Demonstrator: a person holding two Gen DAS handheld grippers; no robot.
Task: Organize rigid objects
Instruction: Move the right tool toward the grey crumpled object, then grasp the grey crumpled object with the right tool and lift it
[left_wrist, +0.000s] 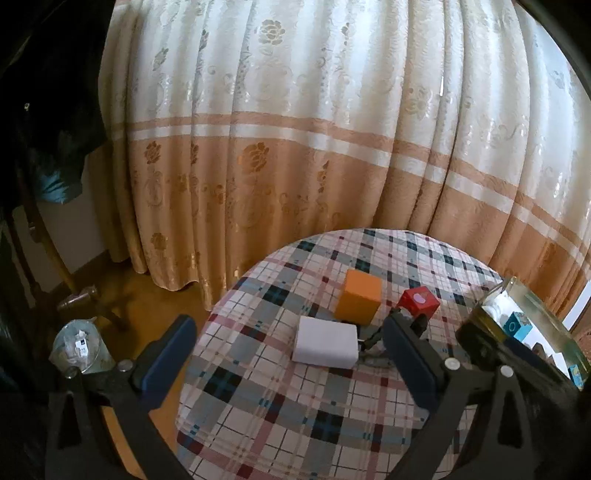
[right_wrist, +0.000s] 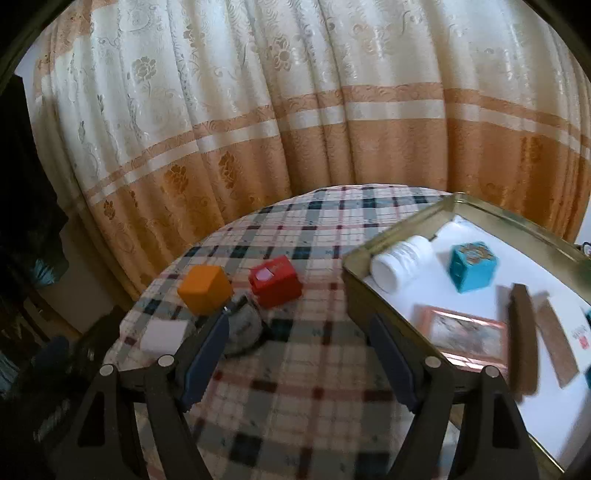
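Working left to right across the plaid tablecloth (right_wrist: 295, 387), 4 loose items remain outside the tin: a white box (left_wrist: 327, 345) at 9 o'clock of the group, an orange cube (left_wrist: 359, 301) just behind it at about 1 o'clock, a small dark item with a metal part (right_wrist: 242, 326) lying between the box and the cubes (too blurred to identify), and a red cube (right_wrist: 275, 281) at 3 o'clock of the orange cube. The tin tray (right_wrist: 402, 223) sits at the far right and already contains a white bottle (right_wrist: 400, 262), a teal cube (right_wrist: 472, 266), a framed picture (right_wrist: 467, 338) and 2 brown strips (right_wrist: 522, 343). The left gripper (left_wrist: 291, 354) is spread wide and holds nothing, with the white box near its centre line. The right gripper (right_wrist: 299, 350) is also spread wide and empty, hovering over bare cloth between the loose group and the tray. Judged step: sorting is partly complete, and selection of the next item is in hand. The next move calls for lowering 1 gripper squarely over a flat-sided pair of faces, most likely the white box or the red cube, closing, then carrying it toward 3 o'clock into a free area of the tray.
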